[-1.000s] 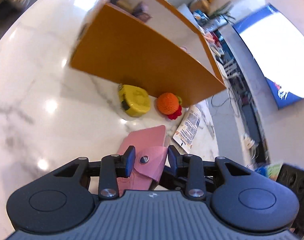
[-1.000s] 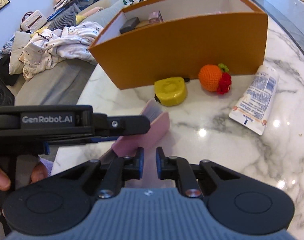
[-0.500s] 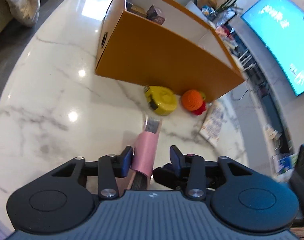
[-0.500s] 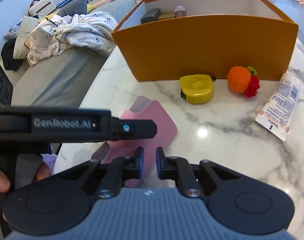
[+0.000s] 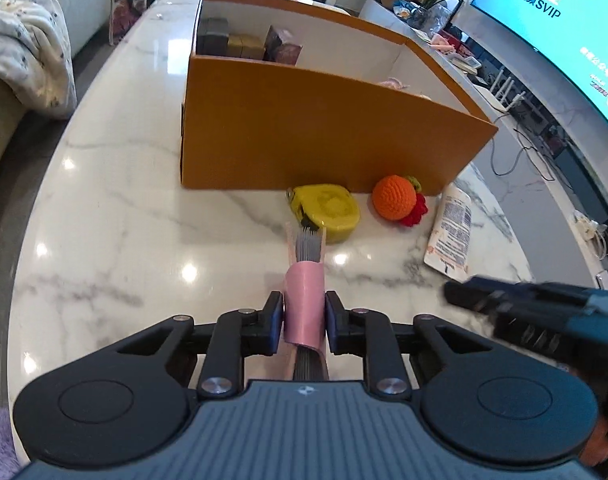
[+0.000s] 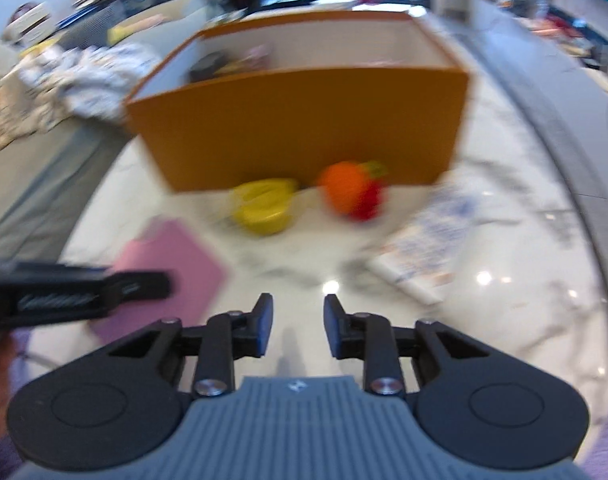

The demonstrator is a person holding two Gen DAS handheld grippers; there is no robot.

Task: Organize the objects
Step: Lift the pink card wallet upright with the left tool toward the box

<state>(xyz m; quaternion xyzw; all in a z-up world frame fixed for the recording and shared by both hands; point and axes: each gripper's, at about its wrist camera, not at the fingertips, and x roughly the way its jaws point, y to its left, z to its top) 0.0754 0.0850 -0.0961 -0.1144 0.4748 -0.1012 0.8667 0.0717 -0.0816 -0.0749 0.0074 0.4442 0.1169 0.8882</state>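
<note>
Left wrist: tongs [image 5: 304,322] clamping pink wallet [image 5: 304,304].

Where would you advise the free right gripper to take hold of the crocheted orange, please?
Across the round orange body, coming from above: the right gripper is open, the orange box wall stands close behind, and the red knit bit sits at its right.

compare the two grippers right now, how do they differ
The left gripper is shut on the pink card holder, held edge-up above the marble table; the right gripper is open and holds nothing. The left one's view is sharp, while the right one's is motion-blurred. The left gripper faces the yellow tape measure; the right faces bare marble nearer the crocheted orange. Both point toward the orange box.
</note>
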